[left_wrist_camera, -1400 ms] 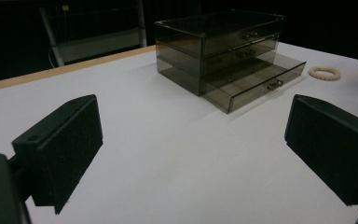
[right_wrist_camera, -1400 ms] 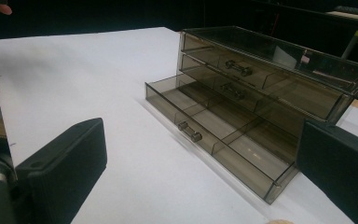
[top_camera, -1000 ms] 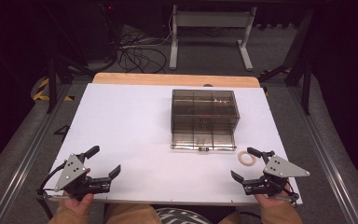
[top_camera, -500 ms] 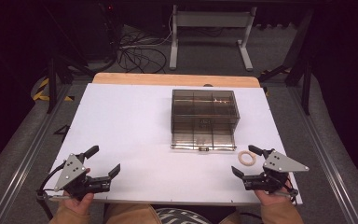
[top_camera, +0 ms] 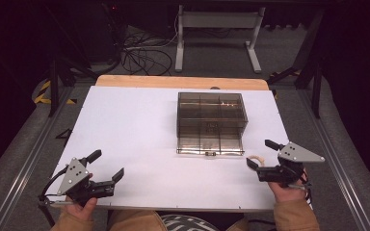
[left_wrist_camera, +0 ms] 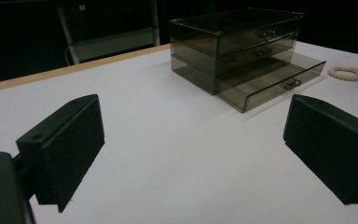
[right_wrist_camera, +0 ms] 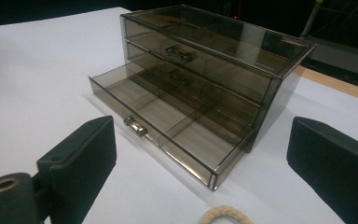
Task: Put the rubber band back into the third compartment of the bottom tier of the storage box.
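Note:
A smoky clear three-drawer box (top_camera: 211,120) stands mid-table, its bottom drawer (right_wrist_camera: 168,133) pulled out and empty. A small cream rope ring (top_camera: 255,159) lies on the white table (top_camera: 135,130) just right of that drawer, also seen as the ring (left_wrist_camera: 346,73) and at the lower edge as the ring (right_wrist_camera: 225,216). My right gripper (top_camera: 260,154) is open at the near right, the ring lying between its fingertips. My left gripper (top_camera: 107,164) is open at the near left, holding nothing, far from the box (left_wrist_camera: 235,46).
The table's wooden far edge (top_camera: 180,82) borders a dark floor with cables (top_camera: 139,53) and a metal stand (top_camera: 217,33). Rails run along both sides of the table.
My right gripper has shifted slightly to the right and turned a little; the ring now lies nearer its fingertips. The left gripper has stayed put.

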Available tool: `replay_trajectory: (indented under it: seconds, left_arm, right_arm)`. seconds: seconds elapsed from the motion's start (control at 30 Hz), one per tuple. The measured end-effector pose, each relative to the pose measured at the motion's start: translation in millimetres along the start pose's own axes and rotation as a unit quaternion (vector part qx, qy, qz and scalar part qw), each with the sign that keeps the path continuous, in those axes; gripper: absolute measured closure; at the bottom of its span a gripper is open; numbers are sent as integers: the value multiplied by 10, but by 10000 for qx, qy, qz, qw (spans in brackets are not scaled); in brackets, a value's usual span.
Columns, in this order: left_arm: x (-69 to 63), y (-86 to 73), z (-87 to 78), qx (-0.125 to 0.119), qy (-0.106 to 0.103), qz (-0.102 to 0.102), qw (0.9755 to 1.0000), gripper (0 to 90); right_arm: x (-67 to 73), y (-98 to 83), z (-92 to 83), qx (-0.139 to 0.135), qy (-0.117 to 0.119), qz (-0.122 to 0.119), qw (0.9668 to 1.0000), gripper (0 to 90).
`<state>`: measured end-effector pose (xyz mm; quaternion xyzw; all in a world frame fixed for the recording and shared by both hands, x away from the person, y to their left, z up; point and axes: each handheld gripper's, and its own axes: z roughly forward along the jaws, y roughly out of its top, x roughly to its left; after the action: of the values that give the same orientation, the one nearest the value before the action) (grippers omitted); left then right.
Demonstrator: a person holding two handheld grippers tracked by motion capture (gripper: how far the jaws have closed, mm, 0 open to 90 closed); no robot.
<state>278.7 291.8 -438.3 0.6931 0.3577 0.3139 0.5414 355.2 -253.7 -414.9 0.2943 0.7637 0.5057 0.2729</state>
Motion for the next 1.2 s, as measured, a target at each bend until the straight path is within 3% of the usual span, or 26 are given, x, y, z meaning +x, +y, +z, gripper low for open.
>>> replay_trajectory:
  seconds: [0.67,0.83,1.0,1.1,1.2]
  left_arm:
    - [7,-7,8,-5,4,-11,10000,58]
    - [14,-7,7,0,5,-14,10000,58]
    - [14,-8,9,7,6,-10,10000,58]
    - [12,-9,9,-4,13,-12,10000,58]
    - [16,-8,5,-7,5,-17,10000,59]
  right_arm:
    - [-220,126,130,258,-175,231,9992,85]
    - [-268,149,183,396,-181,285,9986,85]
    - [-318,177,218,663,-427,472,9958,98]
    - [-334,188,238,792,-544,419,9945,109]
    - [-363,184,258,907,-461,428,9939,129]
